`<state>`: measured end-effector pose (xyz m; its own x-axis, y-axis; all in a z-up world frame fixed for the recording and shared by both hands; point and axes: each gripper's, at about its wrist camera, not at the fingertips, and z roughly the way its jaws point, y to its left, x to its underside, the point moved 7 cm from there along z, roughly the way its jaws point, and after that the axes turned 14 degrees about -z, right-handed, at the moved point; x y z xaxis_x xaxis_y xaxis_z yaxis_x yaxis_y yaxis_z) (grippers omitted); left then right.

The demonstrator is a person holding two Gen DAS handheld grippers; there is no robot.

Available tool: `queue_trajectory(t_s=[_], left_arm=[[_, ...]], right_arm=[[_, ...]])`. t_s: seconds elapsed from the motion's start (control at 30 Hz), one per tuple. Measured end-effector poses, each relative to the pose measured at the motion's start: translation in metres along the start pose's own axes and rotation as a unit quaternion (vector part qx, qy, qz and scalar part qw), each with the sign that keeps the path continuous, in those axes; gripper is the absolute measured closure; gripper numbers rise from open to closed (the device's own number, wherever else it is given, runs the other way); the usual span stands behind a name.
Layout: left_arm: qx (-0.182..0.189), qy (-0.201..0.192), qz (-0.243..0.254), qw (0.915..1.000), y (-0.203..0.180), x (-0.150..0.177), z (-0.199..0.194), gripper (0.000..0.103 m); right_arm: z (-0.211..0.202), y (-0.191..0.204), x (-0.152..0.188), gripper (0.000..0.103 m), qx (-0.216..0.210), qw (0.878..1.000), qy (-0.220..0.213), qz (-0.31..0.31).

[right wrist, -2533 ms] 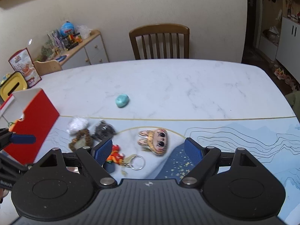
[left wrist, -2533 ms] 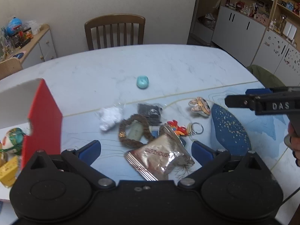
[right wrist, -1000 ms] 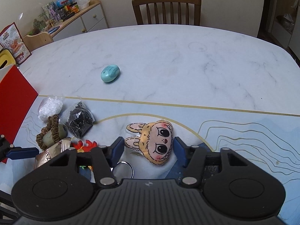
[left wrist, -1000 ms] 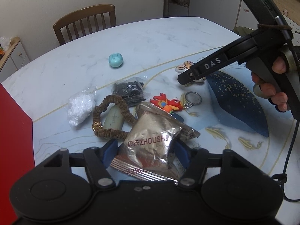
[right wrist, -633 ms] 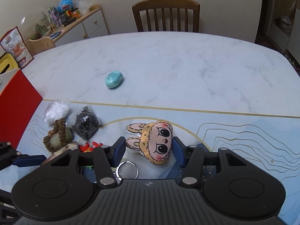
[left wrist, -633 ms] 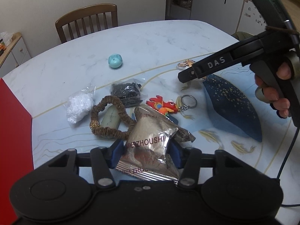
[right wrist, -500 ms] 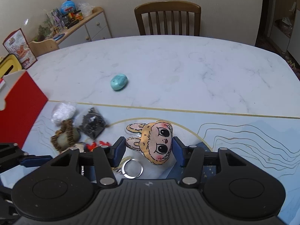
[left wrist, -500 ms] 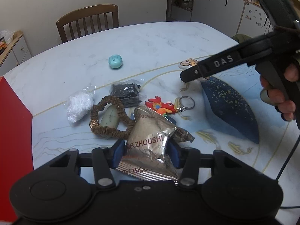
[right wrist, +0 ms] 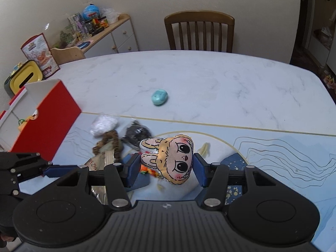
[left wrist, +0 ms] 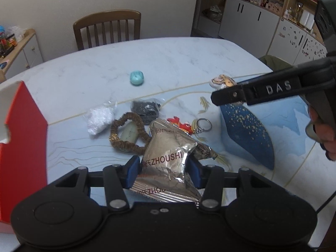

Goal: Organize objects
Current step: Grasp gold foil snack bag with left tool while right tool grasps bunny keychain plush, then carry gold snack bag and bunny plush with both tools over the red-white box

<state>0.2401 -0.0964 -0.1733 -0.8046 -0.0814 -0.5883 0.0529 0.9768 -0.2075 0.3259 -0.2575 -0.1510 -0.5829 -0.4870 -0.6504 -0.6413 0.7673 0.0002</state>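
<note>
We clench the left claw [left wrist: 162, 169] on the light, crinkly foil packet [left wrist: 168, 159] mid-body; the right claw [right wrist: 166, 169] grasps the soft plush head [right wrist: 174, 159].

foil packet [left wrist: 166, 163]: "ZHOUSHI" | right tool [left wrist: 271, 89] arm: "DAS"

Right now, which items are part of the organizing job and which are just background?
Job: foil snack packet in left gripper; bunny plush in right gripper; red box; teal pebble; bead bracelet.

Background: chair; sideboard; wall cabinets.
</note>
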Motion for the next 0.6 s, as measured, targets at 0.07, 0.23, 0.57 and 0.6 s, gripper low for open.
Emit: queue_trajectory(t_s=[0.07,0.23,0.57,0.6], left_arm=[[-0.001,-0.004,-0.005,1.0000,0.003,-0.003,-0.008,0.054],[-0.008,-0.015,-0.019,0.9997,0.015,-0.011,-0.028,0.054],[-0.022,-0.035,-0.040,0.9983,0.045,-0.028,-0.065,0.054],[-0.025,-0.036,-0.043,0.9981,0.049,-0.030,-0.069,0.054]], right_arm=[[-0.006,0.007,-0.003,0.050,-0.001,1.000,-0.003,-0.003],[-0.019,0.027,-0.011,0.050,-0.004,1.000,-0.009,-0.015],[-0.036,0.077,-0.034,0.050,-0.018,0.999,-0.026,-0.038],[-0.037,0.082,-0.037,0.050,-0.020,0.999,-0.028,-0.041]])
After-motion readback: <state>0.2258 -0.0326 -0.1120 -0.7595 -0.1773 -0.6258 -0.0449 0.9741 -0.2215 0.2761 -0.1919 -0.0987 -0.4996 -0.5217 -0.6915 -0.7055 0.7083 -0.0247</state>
